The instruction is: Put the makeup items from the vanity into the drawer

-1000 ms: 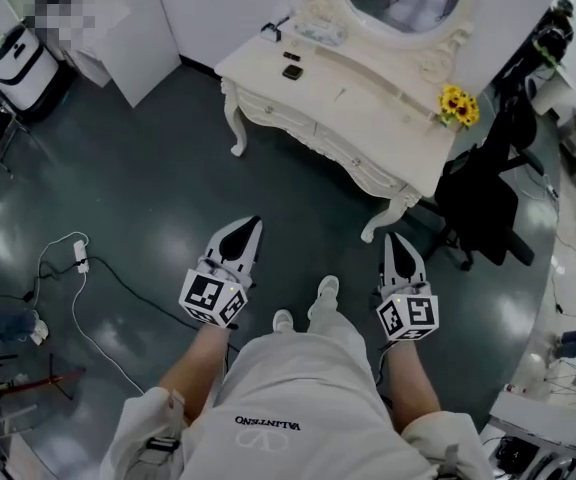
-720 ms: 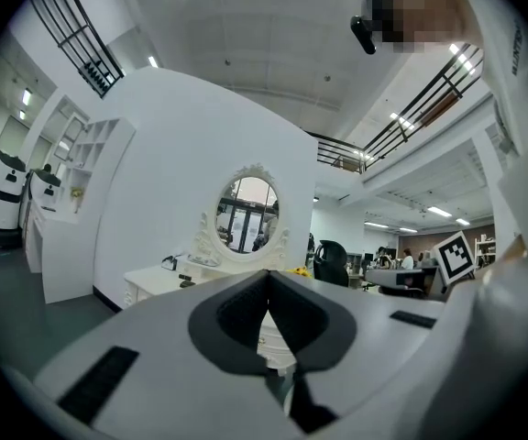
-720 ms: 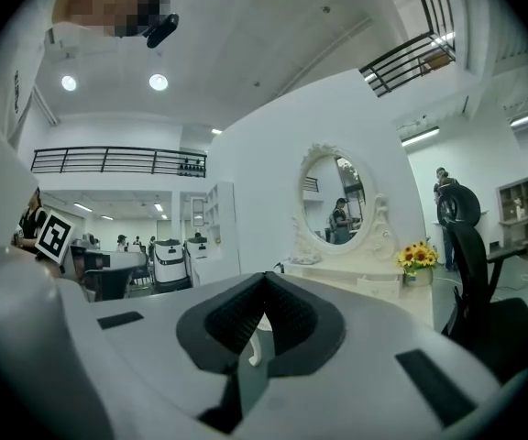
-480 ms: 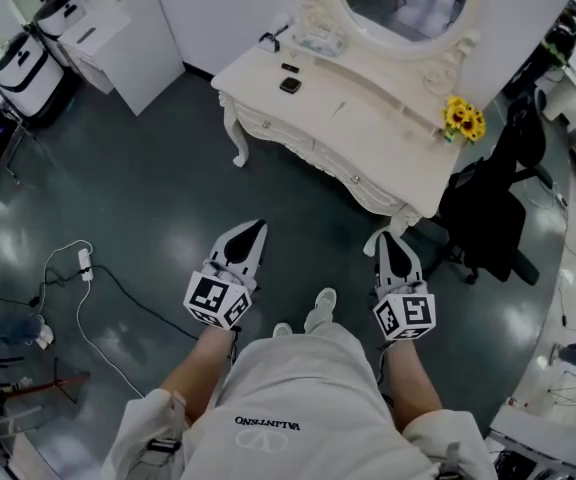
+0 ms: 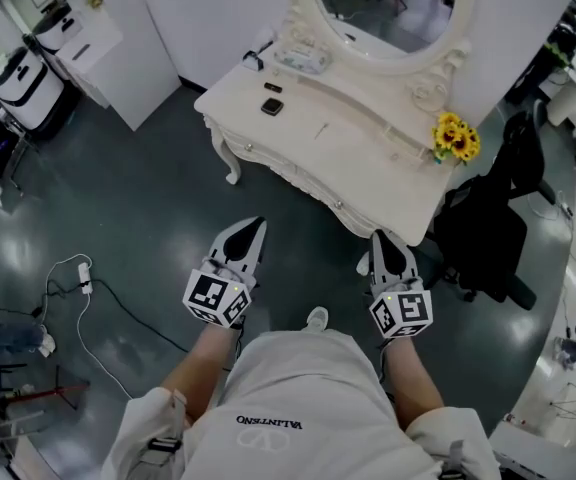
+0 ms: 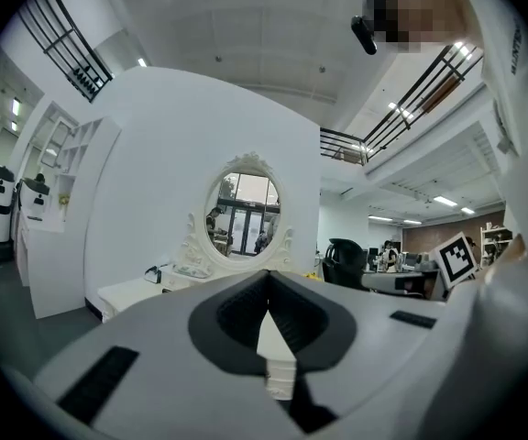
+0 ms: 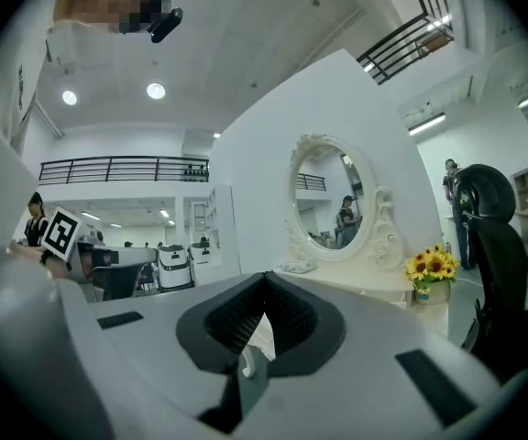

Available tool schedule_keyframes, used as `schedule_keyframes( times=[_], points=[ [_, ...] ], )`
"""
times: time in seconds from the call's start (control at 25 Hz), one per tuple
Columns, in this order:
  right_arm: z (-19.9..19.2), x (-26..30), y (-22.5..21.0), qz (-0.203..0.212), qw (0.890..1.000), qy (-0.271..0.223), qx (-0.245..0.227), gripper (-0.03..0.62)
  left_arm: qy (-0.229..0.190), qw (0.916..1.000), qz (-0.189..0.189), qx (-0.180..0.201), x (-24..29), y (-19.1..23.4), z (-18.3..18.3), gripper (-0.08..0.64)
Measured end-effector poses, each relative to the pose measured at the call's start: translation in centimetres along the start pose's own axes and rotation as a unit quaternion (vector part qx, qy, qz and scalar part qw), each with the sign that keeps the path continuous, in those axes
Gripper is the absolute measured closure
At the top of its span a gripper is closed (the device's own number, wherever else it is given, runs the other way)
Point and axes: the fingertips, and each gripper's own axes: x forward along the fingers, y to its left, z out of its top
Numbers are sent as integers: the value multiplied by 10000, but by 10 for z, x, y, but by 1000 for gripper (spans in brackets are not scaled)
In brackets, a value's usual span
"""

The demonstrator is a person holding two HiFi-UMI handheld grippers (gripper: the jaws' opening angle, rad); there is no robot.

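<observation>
Dark floor (image 5: 148, 198) separates the person from the white vanity (image 5: 368, 158). The left gripper (image 5: 253, 224) and right gripper (image 5: 383, 236) are both closed and empty. Best to step close and square up first, then open for the small makeup items (image 5: 272, 107) on the vanity top.

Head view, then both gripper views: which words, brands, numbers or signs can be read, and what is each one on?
"VALENTINO", upside down in the head view, on the person's white shirt.
Left gripper and right gripper: square black-and-white marker patterns only, no letters or numbers.
Dark items on the vanity: too small to show any print.
</observation>
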Motion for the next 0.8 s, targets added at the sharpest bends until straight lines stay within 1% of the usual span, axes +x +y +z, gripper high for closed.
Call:
schedule_keyframes(
  times=[0.24, 0.4, 0.6, 0.72, 0.8],
  points=[
    [3, 16, -38, 116, 9999, 26, 48, 581, -25, 9999, 90, -39, 40, -9, 1, 560],
    [1, 26, -50, 148, 9998, 85, 105, 581, 75, 9999, 80, -14, 58, -11, -2, 560],
    [-10, 41, -59, 139, 9995, 212, 192, 581, 261, 9996, 118, -18, 80, 0, -14, 560],
    [-15, 55, -66, 113, 9993, 304, 183, 581, 320, 9995, 45, -55, 100, 10, -21, 560],
    [-17, 69, -71, 95, 9991, 366, 186, 581, 363, 9992, -61, -161, 119, 19, -24, 560]
  ],
)
